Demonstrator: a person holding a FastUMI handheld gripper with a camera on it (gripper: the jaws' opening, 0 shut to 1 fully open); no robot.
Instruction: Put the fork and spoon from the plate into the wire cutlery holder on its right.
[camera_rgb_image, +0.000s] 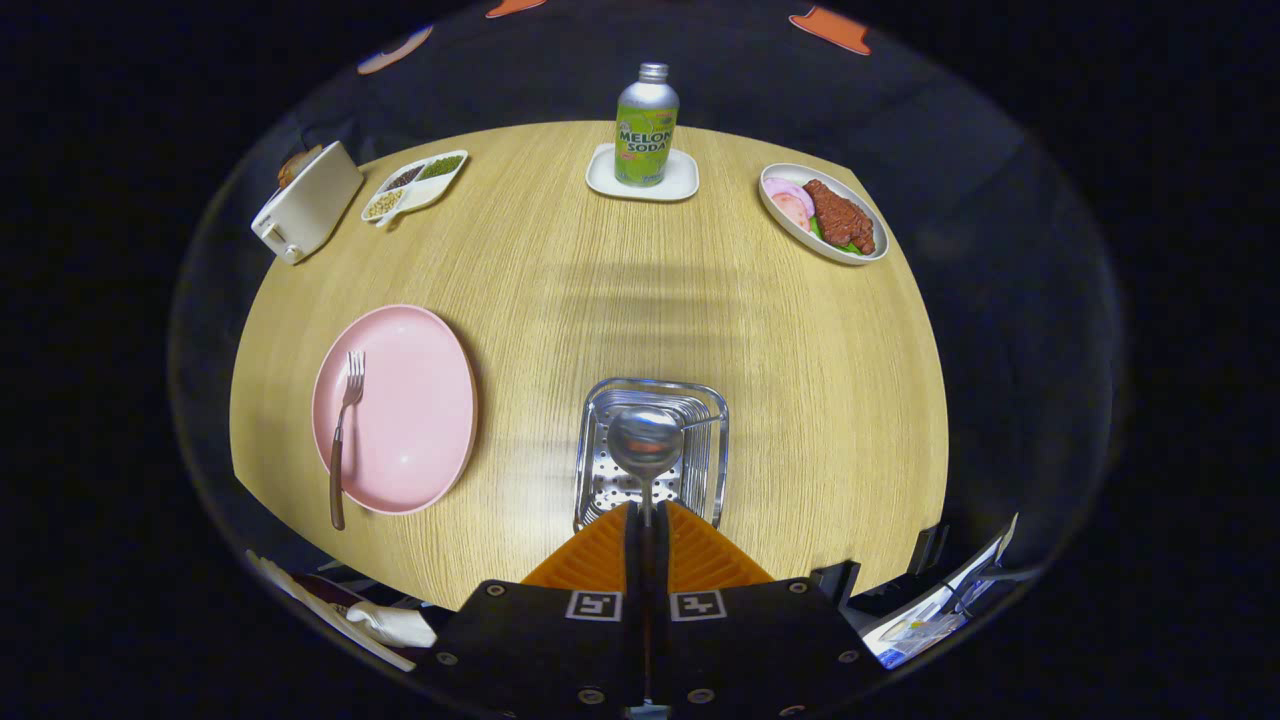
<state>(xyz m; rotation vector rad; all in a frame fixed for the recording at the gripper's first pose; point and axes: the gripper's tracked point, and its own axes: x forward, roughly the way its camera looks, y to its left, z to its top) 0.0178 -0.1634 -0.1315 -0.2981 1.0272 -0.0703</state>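
**Spoon held over the holder, fork left on plate**

Round wooden table (560, 300). Pink plate (410, 410) carries the fork (343, 430), handle overhanging the near rim. To its right, the wire cutlery holder (652, 455), near end hidden behind the orange fingers (590, 555). Gripper (647, 535) nearly closed, pinching the spoon (645, 440) handle; bowl hangs above the holder. Far side: bottle (646, 125) reading "MELON SODA"; smaller print illegible.

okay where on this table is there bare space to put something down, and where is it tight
The widest bare wood runs from the soda bottle's tray down to the wire holder. More lies right of the holder, below the food plate. Tight: the toaster and snack dish corner. The gripper holds the spoon over the holder.
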